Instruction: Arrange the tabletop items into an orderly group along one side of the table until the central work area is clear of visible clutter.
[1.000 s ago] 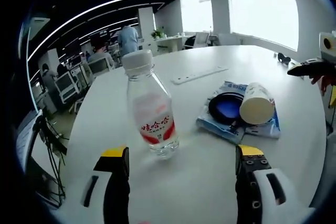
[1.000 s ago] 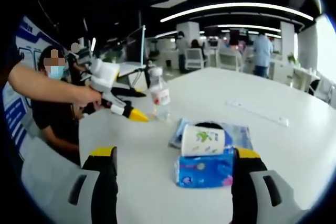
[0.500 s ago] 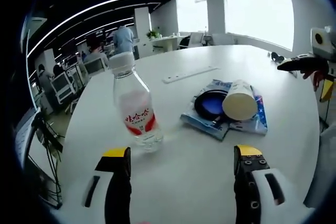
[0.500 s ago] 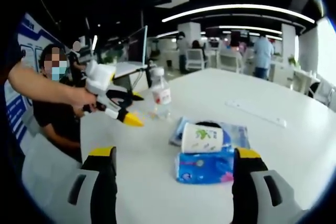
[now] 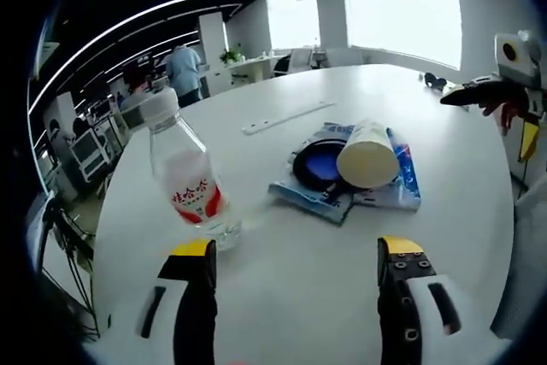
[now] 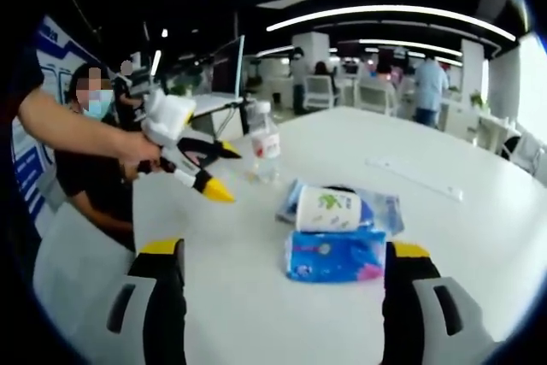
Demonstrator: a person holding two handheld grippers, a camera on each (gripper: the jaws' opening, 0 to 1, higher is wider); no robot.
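In the left gripper view, the left gripper (image 5: pixel 295 254) has its jaws spread wide over the white table (image 5: pixel 444 151). A water bottle (image 5: pixel 186 179) stands upright just beyond the left jaw. Farther ahead, a paper cup (image 5: pixel 367 154) lies on its side across a blue pack (image 5: pixel 329 179) with a dark round object, perhaps a lid. Office desks and bright windows lie behind.

In the right gripper view, the right gripper (image 6: pixel 282 258) is also spread, empty. A tissue pack (image 6: pixel 333 256) lies between its jaws, the cup touching it behind. The left gripper hovers near the bottle, held by a hand (image 6: pixel 141 151).
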